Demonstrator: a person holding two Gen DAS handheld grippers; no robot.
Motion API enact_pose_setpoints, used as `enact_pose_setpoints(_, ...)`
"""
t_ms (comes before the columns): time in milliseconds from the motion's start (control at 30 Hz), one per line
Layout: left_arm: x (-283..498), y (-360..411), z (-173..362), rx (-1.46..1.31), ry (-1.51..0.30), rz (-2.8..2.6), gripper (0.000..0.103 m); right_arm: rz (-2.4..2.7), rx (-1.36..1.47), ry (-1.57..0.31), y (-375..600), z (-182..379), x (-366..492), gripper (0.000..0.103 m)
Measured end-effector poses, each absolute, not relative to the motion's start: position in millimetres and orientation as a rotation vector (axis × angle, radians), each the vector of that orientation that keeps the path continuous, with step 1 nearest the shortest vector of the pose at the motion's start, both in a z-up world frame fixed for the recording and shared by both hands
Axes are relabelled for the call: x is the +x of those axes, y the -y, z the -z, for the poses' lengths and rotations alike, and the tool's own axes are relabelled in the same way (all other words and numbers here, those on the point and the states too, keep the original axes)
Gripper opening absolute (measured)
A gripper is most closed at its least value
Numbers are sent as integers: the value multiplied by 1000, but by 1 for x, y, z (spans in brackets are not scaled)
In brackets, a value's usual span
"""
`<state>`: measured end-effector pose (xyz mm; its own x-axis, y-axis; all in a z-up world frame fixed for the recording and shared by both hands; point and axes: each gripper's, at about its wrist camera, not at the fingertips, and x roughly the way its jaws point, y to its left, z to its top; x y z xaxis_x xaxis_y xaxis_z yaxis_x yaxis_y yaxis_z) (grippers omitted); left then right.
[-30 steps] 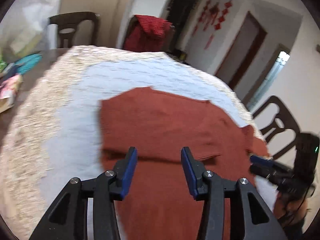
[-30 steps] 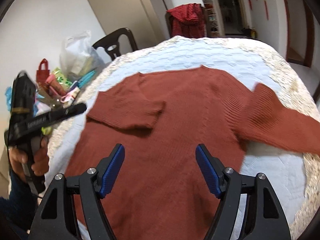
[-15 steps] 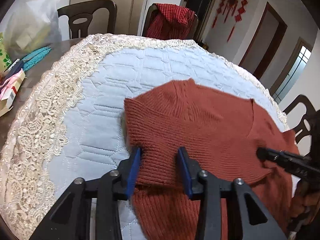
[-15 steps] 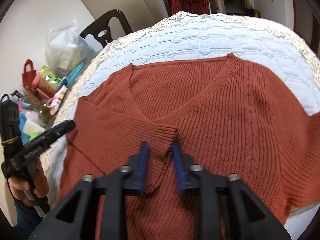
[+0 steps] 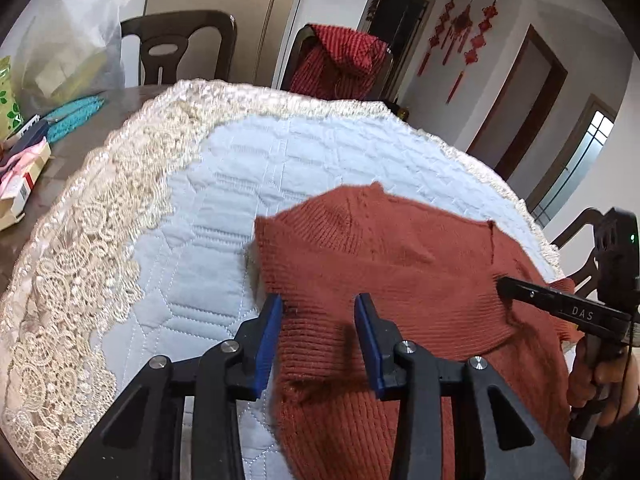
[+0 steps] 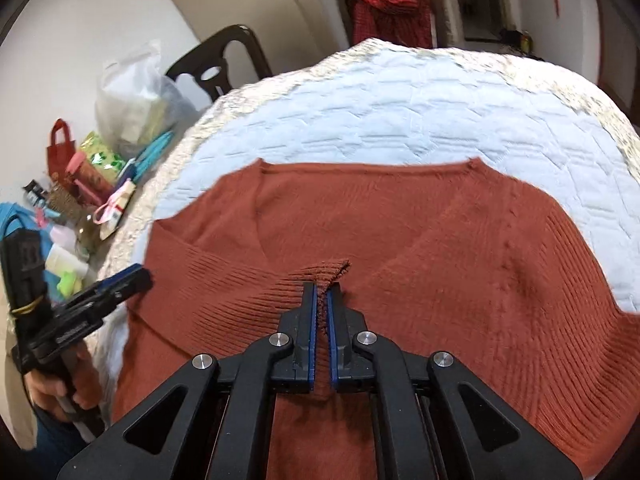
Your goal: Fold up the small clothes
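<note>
Across the quilted pale-blue table cover (image 5: 280, 168) lay the rust-red ribbed knit sweater (image 6: 460, 248), V-neck toward the far edge, its left sleeve already crossed over the chest. My right claw (image 6: 322, 300) was pinched nearly closed on the ribbed cuff (image 6: 320, 272) of that sleeve, the knit bunched up between the blue pads. I judged the grip was there to keep the sleeve end where it lay, or to carry it further across the body, since loose knit slides back easily.

My left claw (image 5: 318, 312) sat at the sweater's left edge, narrowed to about a third of its spread. A thick fold of sweater lay between the blue fingers (image 5: 268, 336), and I could not tell whether the pads pressed on it or merely straddled it. That placement seemed meant to take hold of the side edge, so both ends of the fold could be handled together.

Beneath the cover's cream lace border (image 5: 80, 248) the dark wooden table (image 5: 60, 160) showed at one side, crowded with a white plastic bag (image 6: 132, 96), a small red tote (image 6: 60, 148) and assorted packets. Dark wooden chairs (image 5: 176, 48) ringed the table; one carried a red checked garment (image 5: 340, 60). Red knot ornaments (image 5: 460, 28) hung on the white wall between brown-framed doorways.
</note>
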<state>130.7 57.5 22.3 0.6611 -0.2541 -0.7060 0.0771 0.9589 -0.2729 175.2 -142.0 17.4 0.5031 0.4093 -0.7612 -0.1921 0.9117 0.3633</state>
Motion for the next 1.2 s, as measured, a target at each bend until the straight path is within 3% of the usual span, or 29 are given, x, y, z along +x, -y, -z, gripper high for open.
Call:
enact_pose_setpoints(167, 142, -54, -31, -215, -799, 202, 40, -345, 248, -947, 147, -33, 164, 5)
enact_pose_setpoints(300, 161, -44, -19, -161, -842, 202, 40, -363, 234, -948, 139, -35, 162, 16)
enact_pose_setpoints(467, 170, -46, -8, -133, -845, 167, 40, -361, 275, -1031, 134, -13, 184, 17)
enact_pose_setpoints(533, 168, -50, -8, -148, -835, 150, 33, -357, 285, -1023, 135, -11, 185, 13)
enact_pose_setpoints(567, 167, -54, -7, -167, -831, 141, 29, -356, 282, -1008, 135, -13, 185, 3)
enact_pose_setpoints(600, 167, -58, -6, -190, -832, 136, 26, -359, 291, -988, 137, -16, 184, 0)
enact_pose_setpoints(833, 158, -64, -16, -243, -800, 161, 24, -298, 297, -994, 150, -14, 180, 0)
enact_pose_setpoints(967, 157, -54, -26, -217, -778, 190, 24, -324, 295, -985, 146, -18, 179, 22)
enact_pose_setpoints(1200, 136, -33, -25, -167, -840, 309, 25, -362, 305, -965, 143, -22, 159, 22)
